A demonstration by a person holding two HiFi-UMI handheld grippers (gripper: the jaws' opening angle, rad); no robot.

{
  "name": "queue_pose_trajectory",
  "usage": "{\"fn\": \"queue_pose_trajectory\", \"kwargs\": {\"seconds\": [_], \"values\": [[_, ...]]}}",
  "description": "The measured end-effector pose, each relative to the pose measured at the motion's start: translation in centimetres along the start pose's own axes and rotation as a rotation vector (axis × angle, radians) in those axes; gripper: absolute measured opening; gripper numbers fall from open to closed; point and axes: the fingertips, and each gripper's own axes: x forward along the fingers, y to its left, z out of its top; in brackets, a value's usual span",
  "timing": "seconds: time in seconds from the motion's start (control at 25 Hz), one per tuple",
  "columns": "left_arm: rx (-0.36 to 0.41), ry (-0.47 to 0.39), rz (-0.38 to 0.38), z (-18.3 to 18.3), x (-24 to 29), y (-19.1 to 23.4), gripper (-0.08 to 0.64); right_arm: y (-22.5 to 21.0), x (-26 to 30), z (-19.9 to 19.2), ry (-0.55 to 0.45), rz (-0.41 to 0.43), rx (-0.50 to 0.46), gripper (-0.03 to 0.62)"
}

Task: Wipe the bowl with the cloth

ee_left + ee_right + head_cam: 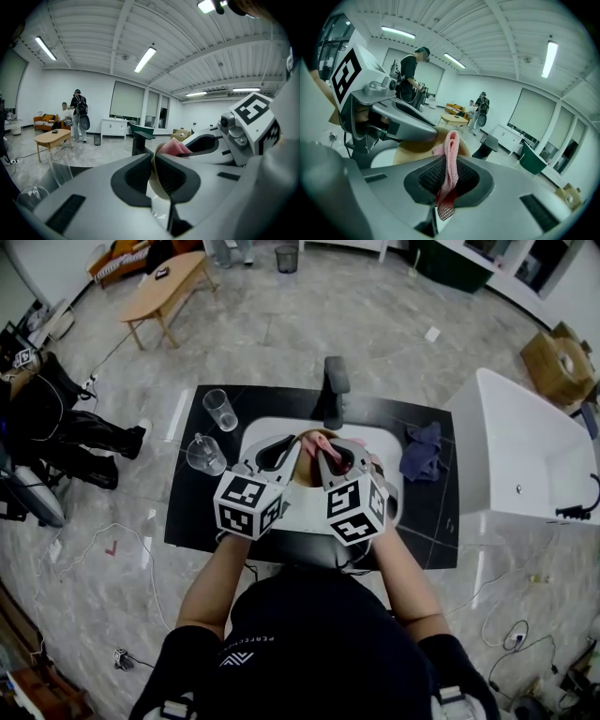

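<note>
Head view, left side of the black table (192, 512): two clear glasses, a tumbler (220, 410) standing upright and a rounder glass (204, 454) just below it in the frame. Both sit apart from the white tray (380, 434) at the table's middle.

Centre of frame, over the tray: both grippers are side by side, close together.
- Left gripper (286, 448): in its own view the jaws (153, 161) are pressed together on the thin rim of the tan bowl (158, 187), with one jaw inside the wall and one outside. The bowl is held up off the tray (how far, cannot tell) and tipped on edge.
- In the head view the bowl (305, 470) shows only as a tan sliver between the two grippers.
- Right gripper (330, 456): its jaws (449, 176) are clamped on a folded strip of the pink cloth (451, 154). The free end of the fold stands up past the fingertips and lies against the bowl's inside (417, 146).
- The left gripper view shows the same pink fold (173, 147) at the bowl's rim.

Right of the tray: a crumpled blue rag (422, 451) on the table. Further right, a white tub (525, 460) stands beside the table edge.
</note>
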Motion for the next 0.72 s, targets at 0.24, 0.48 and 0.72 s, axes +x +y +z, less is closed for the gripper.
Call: {"fn": "queue_pose_trajectory", "kwargs": {"seconds": [0.24, 0.48, 0.72], "values": [[-0.014, 0.009, 0.001, -0.1, 0.2, 0.3, 0.025, 0.4, -0.1, 1.3, -0.07, 0.03, -0.011, 0.049], [-0.019, -0.005, 0.038, 0.5, 0.1, 1.7, 0.02, 1.1, -0.8, 2.1, -0.109, 0.075, -0.012, 0.049], [-0.009, -0.002, 0.1, 1.0, -0.3, 2.9, 0.02, -0.4, -1.9, 2.8, -0.114, 0.013, 0.002, 0.049]]}}
